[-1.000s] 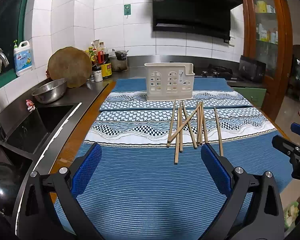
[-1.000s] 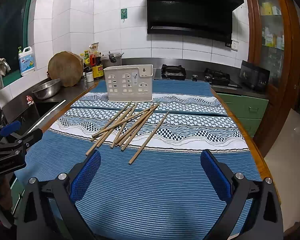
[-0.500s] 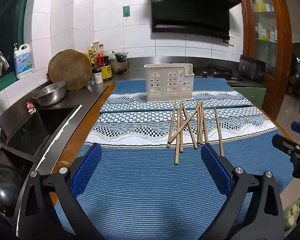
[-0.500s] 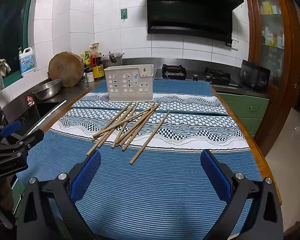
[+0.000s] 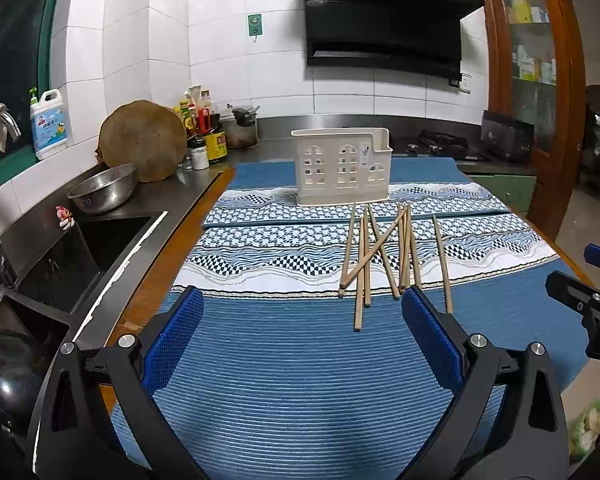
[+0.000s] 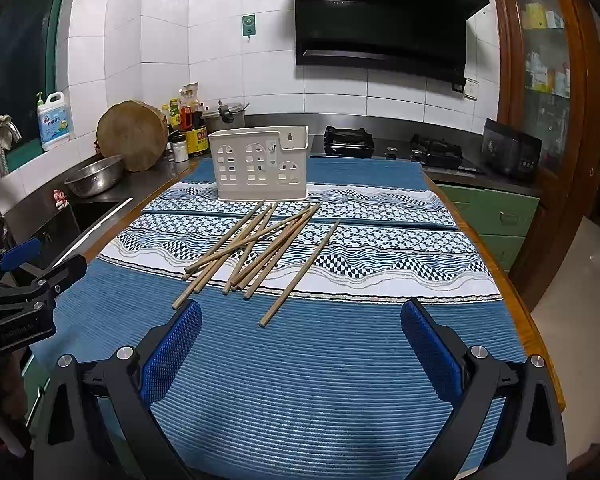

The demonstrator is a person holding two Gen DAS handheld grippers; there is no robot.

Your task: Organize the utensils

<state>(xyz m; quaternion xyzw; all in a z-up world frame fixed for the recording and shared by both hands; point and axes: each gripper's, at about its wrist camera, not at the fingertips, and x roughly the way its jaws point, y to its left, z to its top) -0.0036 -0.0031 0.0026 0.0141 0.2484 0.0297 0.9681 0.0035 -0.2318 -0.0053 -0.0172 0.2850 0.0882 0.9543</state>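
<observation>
**Chopsticks loose on mat, both claws wide and empty**

A scatter of wooden chopsticks [image 5: 384,252] lies crossed on the patterned blue mat [image 5: 284,360] covering the worktop, just in front of the white perforated utensil holder [image 5: 342,172], which stands upright. Left claw [image 5: 302,340] is spread wide over the mat, holding nothing, near the chopstick ends. Right claw [image 6: 302,340] likewise wide, empty. A steel bowl [image 6: 94,176] sits beside the sink.
</observation>
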